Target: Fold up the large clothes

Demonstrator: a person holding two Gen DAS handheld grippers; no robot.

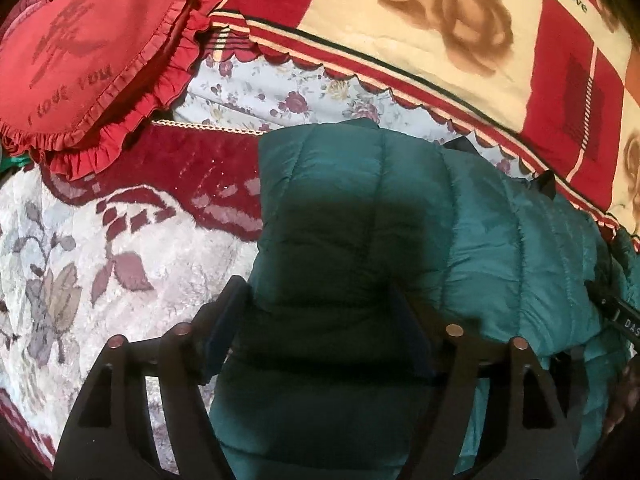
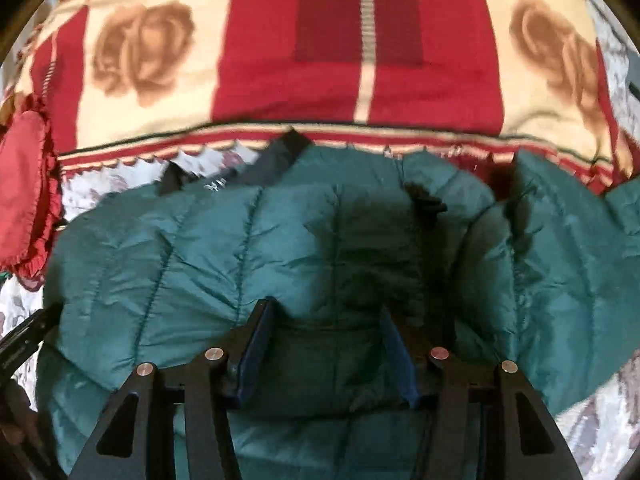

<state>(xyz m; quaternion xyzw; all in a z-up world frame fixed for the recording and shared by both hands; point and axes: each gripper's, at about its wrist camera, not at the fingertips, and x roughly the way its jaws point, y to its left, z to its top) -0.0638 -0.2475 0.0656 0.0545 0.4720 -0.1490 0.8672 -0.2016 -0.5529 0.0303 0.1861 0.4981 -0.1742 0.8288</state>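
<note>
A teal quilted puffer jacket (image 1: 480, 232) lies spread on a bed, and it fills the lower half of the right wrist view (image 2: 200, 248) too. Its dark collar (image 2: 280, 152) points toward the far blanket. My left gripper (image 1: 318, 296) hangs open over the jacket's left folded edge, with padded fabric lying between the fingers and the pads not pressing on it. My right gripper (image 2: 326, 316) stands open over the middle of the jacket, casting a shadow on it. A black part of the right gripper shows at the edge of the left wrist view (image 1: 616, 312).
A red heart-shaped ruffled pillow (image 1: 92, 52) lies at the far left. A red and cream rose blanket (image 1: 440, 28) runs across the back. A pale floral sheet (image 1: 288, 96) and a plush white and maroon cover (image 1: 100, 248) lie under and beside the jacket.
</note>
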